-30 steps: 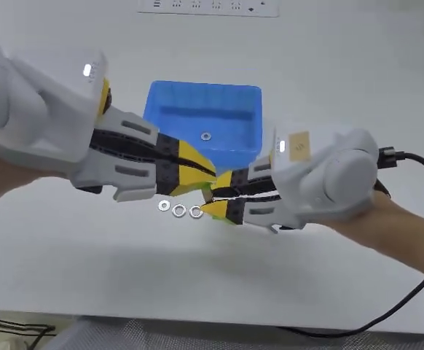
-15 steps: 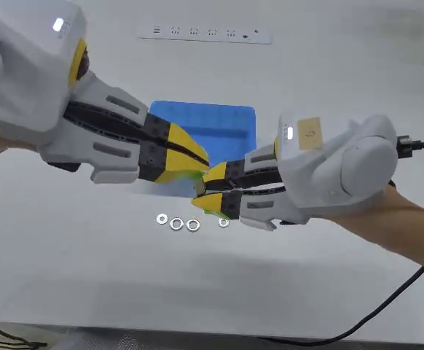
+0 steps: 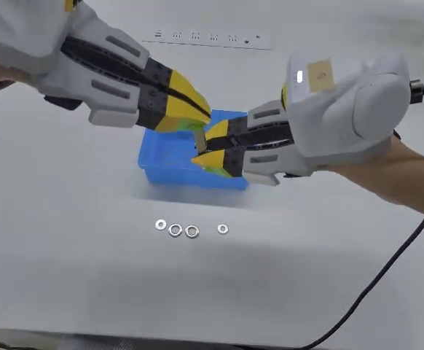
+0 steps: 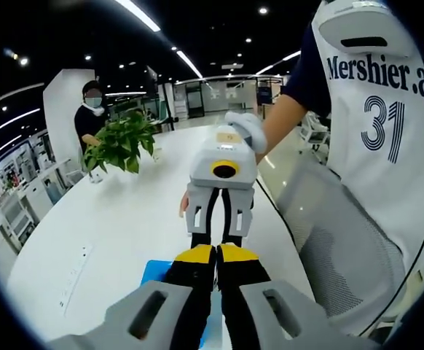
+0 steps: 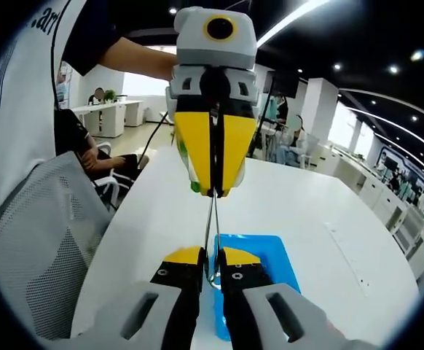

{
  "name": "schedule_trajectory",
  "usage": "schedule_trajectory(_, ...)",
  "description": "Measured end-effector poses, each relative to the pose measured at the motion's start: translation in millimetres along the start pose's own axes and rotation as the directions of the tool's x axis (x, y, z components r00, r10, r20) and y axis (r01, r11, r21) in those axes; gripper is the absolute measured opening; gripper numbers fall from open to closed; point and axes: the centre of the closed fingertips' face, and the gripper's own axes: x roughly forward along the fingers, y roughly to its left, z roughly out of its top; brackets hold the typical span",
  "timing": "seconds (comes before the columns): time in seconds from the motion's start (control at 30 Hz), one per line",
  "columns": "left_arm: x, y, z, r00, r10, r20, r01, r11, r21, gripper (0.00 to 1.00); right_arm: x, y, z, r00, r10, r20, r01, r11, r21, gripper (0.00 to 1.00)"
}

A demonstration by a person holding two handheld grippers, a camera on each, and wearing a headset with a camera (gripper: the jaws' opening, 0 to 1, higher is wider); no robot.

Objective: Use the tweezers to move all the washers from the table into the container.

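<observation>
Several small metal washers point(image 3: 191, 232) lie in a row on the white table, in front of the blue container point(image 3: 170, 173). Thin metal tweezers point(image 5: 211, 222) run between my two grippers. My left gripper point(image 3: 197, 128) comes in from the upper left and is shut on one end of them. My right gripper point(image 3: 202, 151) comes in from the right and is shut on the other end. Both sets of yellow tips meet nose to nose above the container's front part. Whether the tweezers carry a washer is hidden. The inside of the container is mostly covered by the grippers.
A white power strip point(image 3: 205, 36) lies at the back of the table. A black cable point(image 3: 387, 266) trails from the right gripper over the table's front right. A potted plant point(image 4: 121, 142) stands farther along the table, with a person beyond it.
Both grippers have risen from just above the washers to over the blue container, still tip to tip. The head camera has shifted too. The washers lie where they were.
</observation>
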Motion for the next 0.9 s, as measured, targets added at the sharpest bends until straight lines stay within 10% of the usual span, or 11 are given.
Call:
schedule_trajectory(0.37,8.7,37.5,-28.6,0.9994,0.018,-0.029,-0.018,1.0,-0.004,0.05,21.8,-40.3,-28.8,0.9997,-0.019,-0.015,0.02,0.999,0.035,0.1)
schedule_trajectory(0.9,31.8,60.3,-89.1,0.9982,0.006,-0.059,-0.011,0.996,-0.089,0.05,59.1,-45.8,-77.9,0.9951,0.043,-0.089,-0.035,0.996,0.082,0.1)
